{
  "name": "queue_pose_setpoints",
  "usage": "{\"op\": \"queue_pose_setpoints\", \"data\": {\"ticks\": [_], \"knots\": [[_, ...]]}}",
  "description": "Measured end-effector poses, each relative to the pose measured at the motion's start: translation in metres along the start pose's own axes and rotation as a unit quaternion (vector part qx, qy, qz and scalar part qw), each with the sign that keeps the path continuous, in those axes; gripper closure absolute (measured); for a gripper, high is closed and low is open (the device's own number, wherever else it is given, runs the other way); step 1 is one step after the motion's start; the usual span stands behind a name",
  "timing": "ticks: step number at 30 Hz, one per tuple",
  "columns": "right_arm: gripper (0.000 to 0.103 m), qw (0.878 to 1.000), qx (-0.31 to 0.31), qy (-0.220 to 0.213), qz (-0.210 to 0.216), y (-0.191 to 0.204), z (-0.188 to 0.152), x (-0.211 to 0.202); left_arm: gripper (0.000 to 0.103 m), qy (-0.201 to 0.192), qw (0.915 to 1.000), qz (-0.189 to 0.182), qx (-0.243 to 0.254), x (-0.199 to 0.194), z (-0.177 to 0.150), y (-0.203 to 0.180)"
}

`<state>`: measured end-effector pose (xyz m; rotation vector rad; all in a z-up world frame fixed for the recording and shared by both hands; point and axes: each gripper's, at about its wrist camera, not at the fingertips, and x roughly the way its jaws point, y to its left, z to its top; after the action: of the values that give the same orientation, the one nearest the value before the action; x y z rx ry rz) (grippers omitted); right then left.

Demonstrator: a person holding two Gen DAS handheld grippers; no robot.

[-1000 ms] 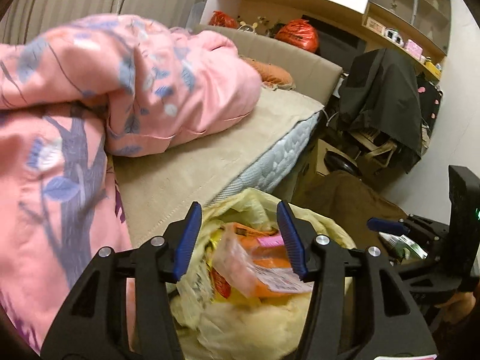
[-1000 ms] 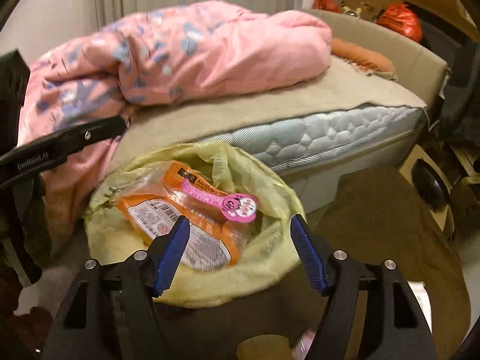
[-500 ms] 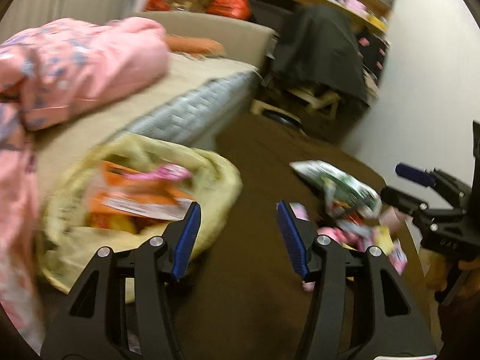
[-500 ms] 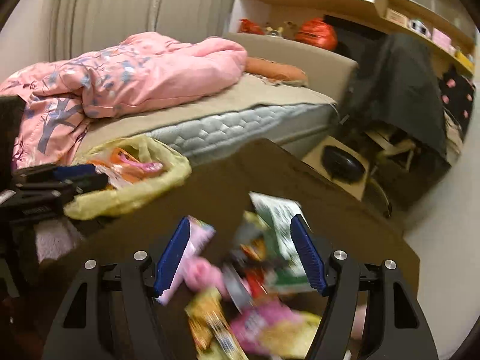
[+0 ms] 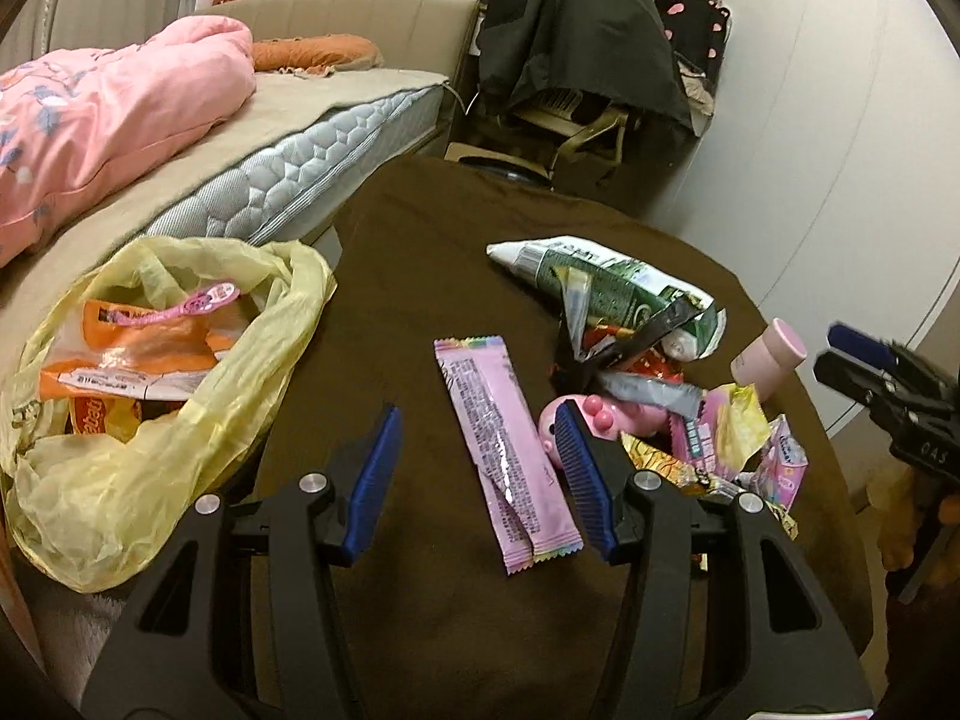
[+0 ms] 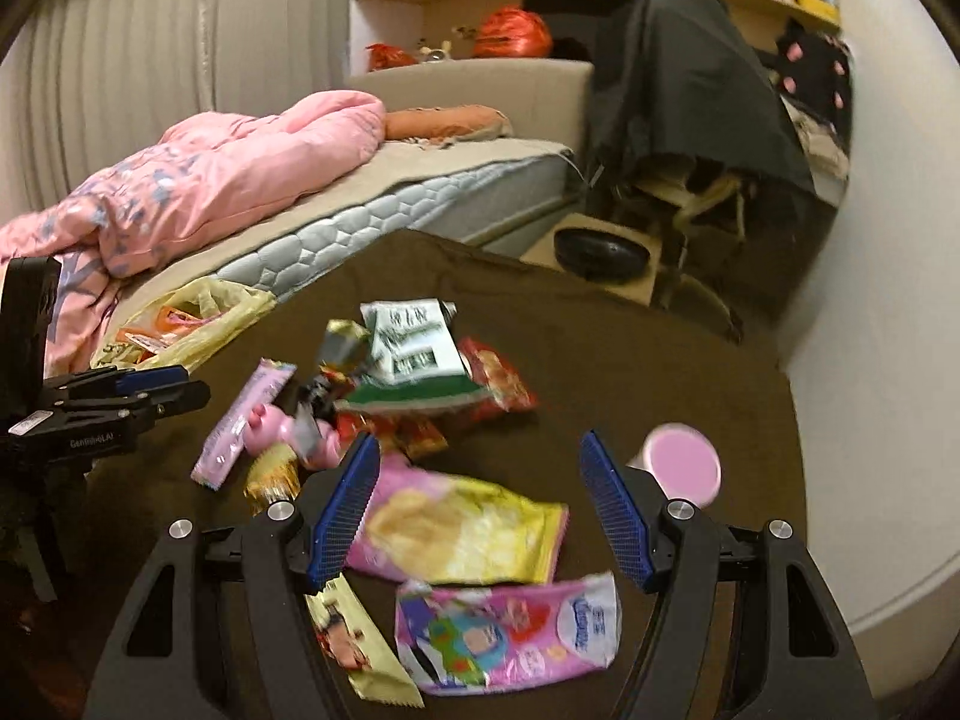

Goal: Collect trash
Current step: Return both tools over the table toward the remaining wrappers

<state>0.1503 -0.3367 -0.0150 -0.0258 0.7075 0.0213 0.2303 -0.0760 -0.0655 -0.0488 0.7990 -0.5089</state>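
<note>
A yellow trash bag (image 5: 150,432) (image 6: 198,324) with orange wrappers inside sits at the left edge of a brown-covered table (image 5: 420,276). A long pink wrapper (image 5: 504,456) (image 6: 240,426) lies flat between the fingers of my left gripper (image 5: 480,474), which hovers over it open and empty. A heap of wrappers spreads to the right, topped by a green and white packet (image 5: 612,288) (image 6: 414,342). My right gripper (image 6: 480,510) is open above a pink and yellow wrapper (image 6: 462,528), touching nothing. A pink tissue pack (image 6: 510,636) lies nearer.
A pink cylinder (image 6: 681,462) (image 5: 768,354) stands at the table's right edge near the white wall. A bed with a pink quilt (image 5: 102,114) runs along the left behind the bag. A chair draped in black clothing (image 6: 696,102) stands beyond the table.
Both grippers have swung right, away from the yellow bag, and now hang over the litter on the brown table. Their jaws stay as wide as before.
</note>
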Motion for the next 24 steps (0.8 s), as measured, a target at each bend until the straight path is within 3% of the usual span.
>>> {"op": "queue_pose_setpoints", "data": {"ticks": [12, 15, 24], "knots": [[0.038, 0.999, 0.004, 0.038, -0.011, 0.011, -0.041, 0.009, 0.052, 0.028, 0.9996, -0.004, 0.004, 0.009, -0.012, -0.005], [0.038, 0.998, 0.034, 0.042, -0.036, -0.003, -0.052, 0.008, 0.052, 0.029, 0.9995, -0.015, 0.003, 0.005, -0.015, -0.011], [0.038, 0.99, 0.117, 0.059, -0.054, -0.045, -0.093, -0.009, 0.052, 0.069, 0.9946, -0.078, 0.005, 0.011, -0.03, -0.053]]}}
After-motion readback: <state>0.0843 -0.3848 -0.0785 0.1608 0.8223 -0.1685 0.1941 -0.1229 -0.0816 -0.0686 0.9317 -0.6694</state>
